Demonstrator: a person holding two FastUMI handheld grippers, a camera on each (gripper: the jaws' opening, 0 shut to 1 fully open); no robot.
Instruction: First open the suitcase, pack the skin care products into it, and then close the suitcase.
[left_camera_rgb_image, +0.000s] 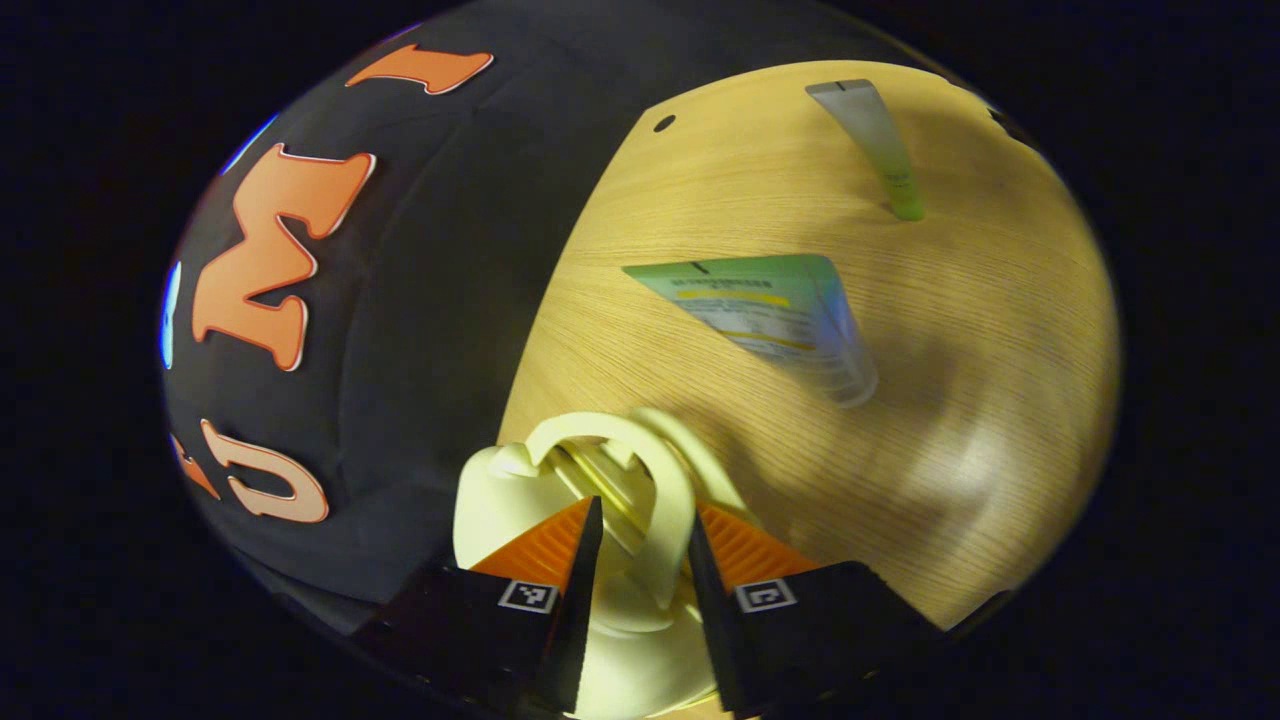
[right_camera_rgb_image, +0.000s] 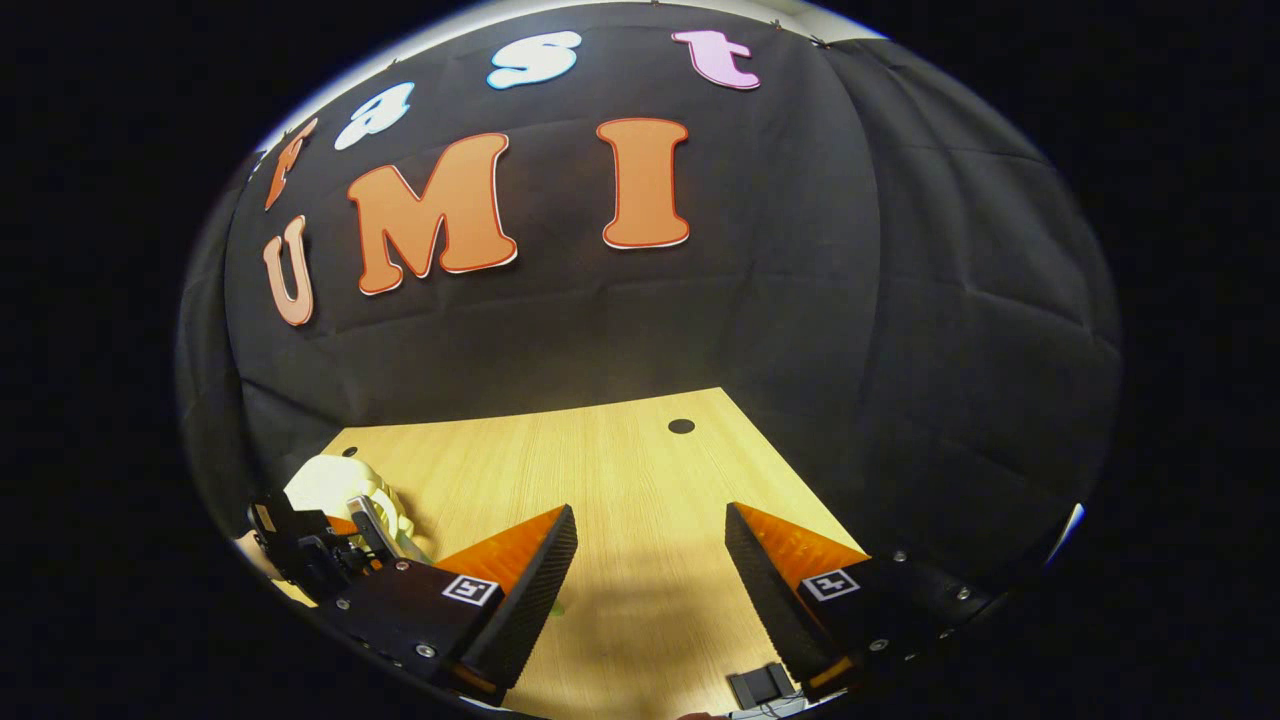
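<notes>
A wooden table (left_camera_rgb_image: 700, 200) with a dark hole meets the black cloth wall (right_camera_rgb_image: 800, 300). Two tubes (left_camera_rgb_image: 780, 320) lie on it. The left gripper (left_camera_rgb_image: 645, 525) straddles the cream suitcase (left_camera_rgb_image: 600, 500) handle, grip unclear; the right gripper (right_camera_rgb_image: 650, 535) gapes empty.

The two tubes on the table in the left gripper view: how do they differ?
The wide tube lies nearer the left gripper; the slim tube lies farther off. The wide tube is green with a printed label and a clear cap; the slim tube is grey, turning green at one end. Both lie flat on the wooden table, apart.
</notes>
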